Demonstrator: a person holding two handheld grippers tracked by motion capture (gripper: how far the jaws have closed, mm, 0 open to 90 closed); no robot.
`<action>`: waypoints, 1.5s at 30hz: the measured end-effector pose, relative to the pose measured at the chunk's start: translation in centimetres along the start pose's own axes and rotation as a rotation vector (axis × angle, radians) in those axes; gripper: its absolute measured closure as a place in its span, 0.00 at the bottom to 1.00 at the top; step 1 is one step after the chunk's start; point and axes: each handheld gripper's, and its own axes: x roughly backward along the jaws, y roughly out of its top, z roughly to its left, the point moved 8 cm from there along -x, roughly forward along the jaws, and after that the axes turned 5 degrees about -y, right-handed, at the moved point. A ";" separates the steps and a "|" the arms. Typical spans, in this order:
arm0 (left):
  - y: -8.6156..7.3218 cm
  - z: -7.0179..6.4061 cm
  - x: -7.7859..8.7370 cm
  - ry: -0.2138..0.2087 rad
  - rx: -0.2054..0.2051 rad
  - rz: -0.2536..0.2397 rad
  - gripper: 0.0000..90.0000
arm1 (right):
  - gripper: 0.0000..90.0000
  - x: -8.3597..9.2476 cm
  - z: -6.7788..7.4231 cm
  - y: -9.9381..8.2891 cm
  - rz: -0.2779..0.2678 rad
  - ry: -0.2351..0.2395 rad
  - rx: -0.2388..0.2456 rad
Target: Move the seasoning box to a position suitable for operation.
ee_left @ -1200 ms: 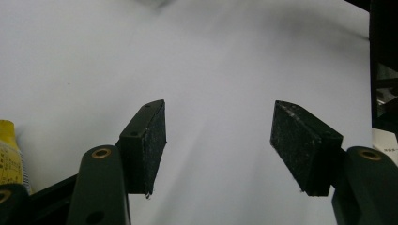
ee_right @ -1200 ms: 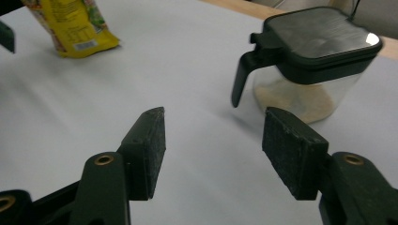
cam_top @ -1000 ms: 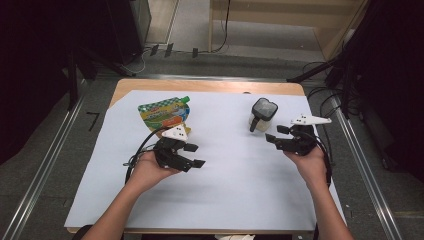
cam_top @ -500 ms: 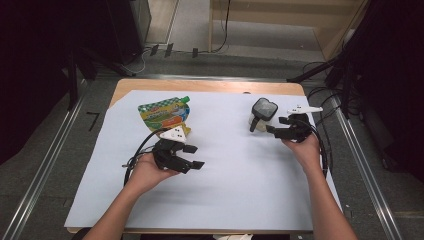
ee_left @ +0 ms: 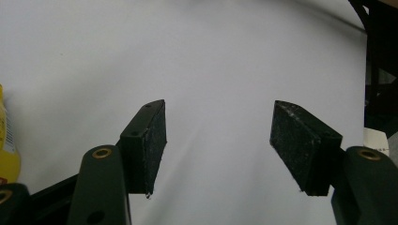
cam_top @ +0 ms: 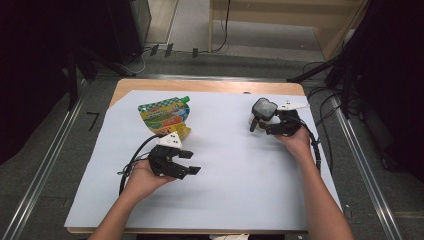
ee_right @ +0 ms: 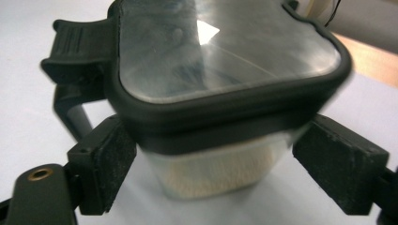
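Right, high view first, landmark is the container [cam_top: 263,111]: a clear tub with a dark lid and a side latch, standing upright on the white sheet [cam_top: 235,200] toward the far right of the bench [cam_top: 210,86]. Right tool [cam_top: 262,127] sits just on the near side of the container, one black jaw either side of its body; the jaws have just been opening. Bare sheet runs wide to the left of the container before the pouch [cam_top: 165,116], which lies flat, well apart from it. Left tool [cam_top: 192,162] hangs nearer the person than the pouch, well apart from the container, jaws spread and nothing between them. Plenty of free sheet between the two tools. Beyond the container, only a narrow strip of sheet, then the wooden bench edge. To its right the sheet edge is close.

Left gripper view: left tool [ee_left: 218,140] open wide over plain white sheet, pads clear. Yellow edge of the pouch [ee_left: 7,150] shows at the frame's left border; print on it too cut off to read.

Right gripper view: container [ee_right: 225,98] fills the gap of the right tool [ee_right: 216,166], lid rim overhanging both pads. Left pad looks touching or nearly so at the wall; right pad stands off with a visible gap, so not clamped. Pale contents show through the wall. No writing readable on the lid; pouch print in the high view is colourful but illegible.
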 end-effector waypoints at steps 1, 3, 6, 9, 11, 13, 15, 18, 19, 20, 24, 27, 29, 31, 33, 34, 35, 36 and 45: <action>-0.1 -0.1 0.0 0.002 0.000 0.000 0.41 | 0.14 -0.2 0.0 0.1 -0.005 -0.004 0.003; -0.3 -0.2 0.0 0.003 -0.002 0.002 0.41 | 0.13 -0.5 0.0 0.2 -0.017 0.010 -0.021; -0.5 -0.3 0.1 0.003 0.007 0.002 0.41 | 0.12 -1.0 0.0 0.5 -0.025 0.026 -0.038; -0.7 -0.3 0.2 0.007 0.011 0.003 0.41 | 0.11 -1.6 0.3 0.6 -0.025 0.008 -0.032; -0.8 -0.3 0.3 0.009 0.011 0.004 0.41 | 0.11 -1.9 0.4 0.6 -0.031 -0.005 -0.032; -0.8 -0.2 0.3 0.008 0.017 -0.002 0.41 | 0.11 -2.0 0.4 0.7 -0.038 -0.004 -0.046; -0.9 -0.2 0.4 0.012 0.019 -0.003 0.41 | 0.12 -1.9 0.5 0.7 -0.035 0.001 -0.053; -0.9 -0.1 0.6 0.012 0.019 -0.004 0.41 | 0.13 -1.4 0.6 0.6 -0.023 0.031 -0.091; -0.9 0.0 0.7 0.013 0.020 -0.008 0.41 | 0.14 -1.2 0.7 0.6 -0.019 0.039 -0.093; -0.9 0.0 0.7 0.012 0.022 -0.008 0.41 | 0.14 -1.1 0.7 0.5 -0.015 0.042 -0.093; -0.9 0.0 0.7 0.012 0.018 -0.006 0.41 | 0.15 -0.9 0.9 0.5 -0.012 0.040 -0.094; -0.9 -0.1 0.7 0.011 0.017 -0.006 0.41 | 0.15 -1.3 1.1 0.7 -0.033 0.015 -0.082; -0.9 -0.1 0.6 0.009 0.020 -0.005 0.41 | 0.15 -1.8 1.3 0.9 -0.045 -0.007 -0.071; -0.9 0.0 0.6 0.007 0.021 -0.005 0.41 | 0.15 -2.1 1.3 1.0 -0.057 -0.022 -0.062; -0.9 0.0 0.6 0.008 0.024 -0.004 0.41 | 0.15 -2.4 1.4 1.0 -0.068 -0.036 -0.064; -0.9 0.0 0.6 0.006 0.024 -0.005 0.41 | 0.15 -2.5 1.4 1.1 -0.073 -0.041 -0.067; -0.9 0.0 0.6 0.006 0.024 -0.006 0.41 | 0.15 -2.6 1.4 1.1 -0.077 -0.043 -0.072; -0.9 0.0 0.6 0.005 0.023 -0.004 0.41 | 0.15 -2.6 1.5 1.1 -0.078 -0.044 -0.076; -1.0 0.2 0.7 0.006 0.027 -0.005 0.41 | 0.16 -2.5 1.6 1.2 -0.080 -0.050 -0.080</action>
